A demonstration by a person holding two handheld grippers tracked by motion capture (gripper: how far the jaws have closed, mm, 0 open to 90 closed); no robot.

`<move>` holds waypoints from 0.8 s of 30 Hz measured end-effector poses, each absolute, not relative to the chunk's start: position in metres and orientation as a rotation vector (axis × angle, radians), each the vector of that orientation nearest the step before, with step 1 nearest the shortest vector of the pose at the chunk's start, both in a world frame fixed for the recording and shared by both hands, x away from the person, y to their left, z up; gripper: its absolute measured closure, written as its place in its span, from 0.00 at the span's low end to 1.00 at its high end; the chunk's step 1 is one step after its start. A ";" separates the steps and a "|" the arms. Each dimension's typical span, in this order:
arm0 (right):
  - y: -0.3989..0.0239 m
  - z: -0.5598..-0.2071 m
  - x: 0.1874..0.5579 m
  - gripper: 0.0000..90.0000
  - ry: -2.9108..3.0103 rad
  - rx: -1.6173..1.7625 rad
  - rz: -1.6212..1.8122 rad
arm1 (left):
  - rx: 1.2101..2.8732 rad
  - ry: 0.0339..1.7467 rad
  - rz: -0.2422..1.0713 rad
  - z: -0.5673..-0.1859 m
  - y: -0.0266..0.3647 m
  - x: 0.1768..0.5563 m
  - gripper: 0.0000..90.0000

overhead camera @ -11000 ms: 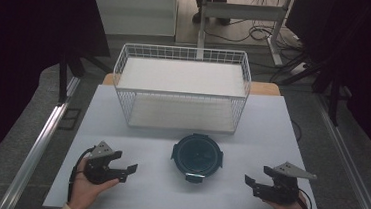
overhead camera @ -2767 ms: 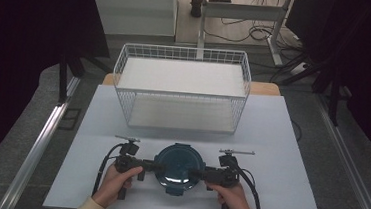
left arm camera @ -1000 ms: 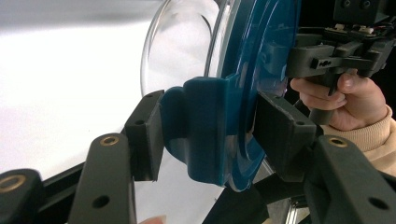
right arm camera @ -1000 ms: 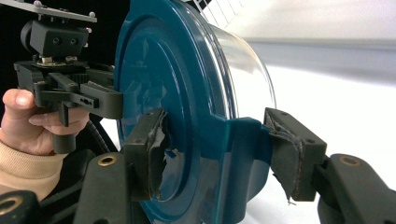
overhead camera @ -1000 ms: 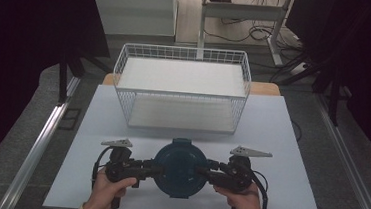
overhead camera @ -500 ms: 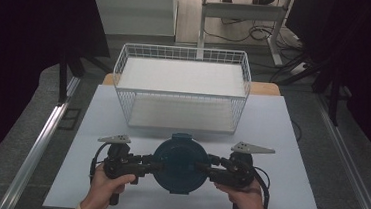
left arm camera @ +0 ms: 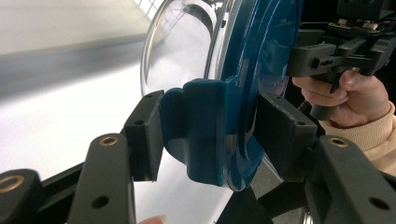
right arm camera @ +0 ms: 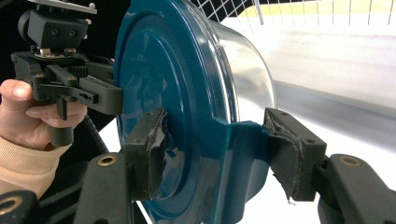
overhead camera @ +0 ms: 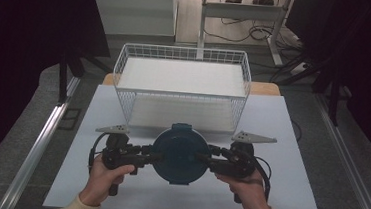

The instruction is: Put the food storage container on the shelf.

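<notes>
Clamping opposite side latches, the left gripper [overhead camera: 144, 155] and right gripper [overhead camera: 212, 161] jaws hold the blue-lidded container [overhead camera: 178, 153] between them.

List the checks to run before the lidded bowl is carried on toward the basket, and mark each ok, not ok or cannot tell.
1. Left gripper clamped on bowl's side tab: ok.
2. Right gripper clamped on opposite tab: ok.
3. Lid seated on bowl: ok.
4. Bowl off the table: ok.
5. Basket open on top, with room: ok.
6. Bowl's contents: cannot tell.
</notes>
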State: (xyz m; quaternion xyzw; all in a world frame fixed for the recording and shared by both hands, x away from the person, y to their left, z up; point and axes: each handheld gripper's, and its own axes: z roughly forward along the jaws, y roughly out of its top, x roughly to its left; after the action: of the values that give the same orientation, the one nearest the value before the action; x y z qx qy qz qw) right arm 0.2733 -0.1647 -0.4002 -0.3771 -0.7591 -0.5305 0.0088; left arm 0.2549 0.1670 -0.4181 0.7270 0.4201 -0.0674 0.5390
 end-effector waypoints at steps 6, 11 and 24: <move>-0.165 -0.387 0.279 0.46 -2.390 -1.164 -1.678 | 1.728 0.984 -0.150 -0.405 0.167 0.262 0.50; -0.165 -0.377 0.284 0.46 -2.388 -1.158 -1.688 | 1.734 0.977 -0.128 -0.393 0.167 0.267 0.50; -0.162 -0.350 0.302 0.46 -2.397 -1.137 -1.718 | 1.739 0.953 -0.093 -0.363 0.169 0.285 0.50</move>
State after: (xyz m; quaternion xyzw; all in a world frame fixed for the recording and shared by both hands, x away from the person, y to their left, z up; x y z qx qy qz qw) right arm 0.3015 -0.1623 -0.3497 -0.3597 -0.7583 -0.5436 -0.0096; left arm 0.2852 0.1695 -0.3632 0.7336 0.4019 -0.0394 0.5465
